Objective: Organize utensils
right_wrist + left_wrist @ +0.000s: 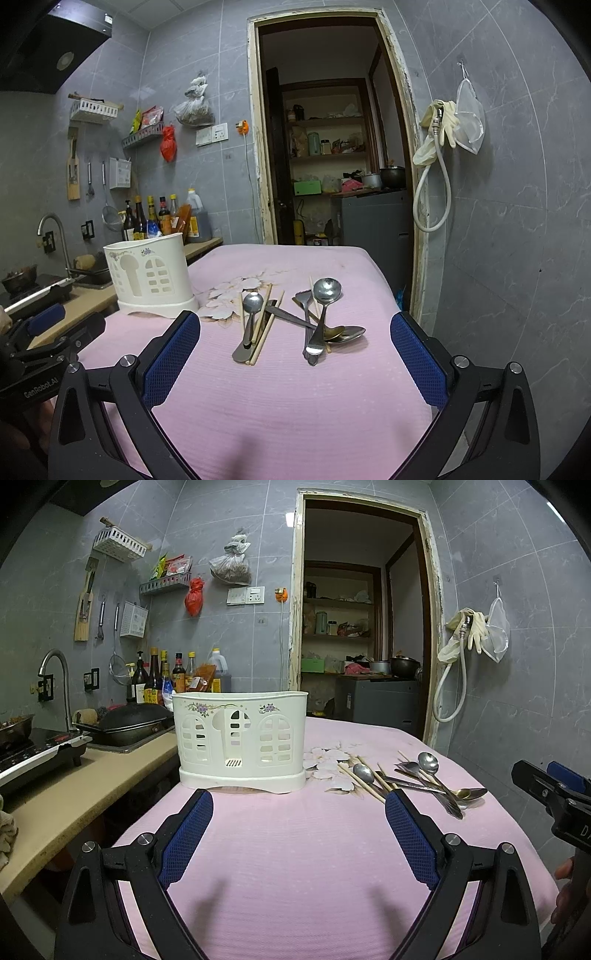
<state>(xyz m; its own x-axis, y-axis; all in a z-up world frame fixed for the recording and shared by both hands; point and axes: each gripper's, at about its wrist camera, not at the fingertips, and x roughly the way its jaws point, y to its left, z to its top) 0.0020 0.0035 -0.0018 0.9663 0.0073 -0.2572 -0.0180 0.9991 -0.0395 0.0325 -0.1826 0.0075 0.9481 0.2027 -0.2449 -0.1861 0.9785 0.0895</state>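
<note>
Hovering low over a pink-clothed tabletop in a grey-tiled kitchen, jaws spread wide and holding nothing: the left gripper, facing a white plastic utensil holder standing upright at the cloth's left edge. Hanging likewise over the same cloth, fingers far apart and empty: the right gripper, pointing at the scattered cutlery lying just ahead of it. Lying loose to the right of the holder, near the cloth's printed flowers: a small spoon resting alongside wooden chopsticks, and a second cluster nearby with a large round-bowled spoon crossing a fork, an oval spoon and a brass-coloured spoon. Showing at the left, beside the tabletop: a kitchen counter carrying a dark wok, a faucet and a row of sauce bottles. Opening behind, a doorway onto pantry shelves.
</note>
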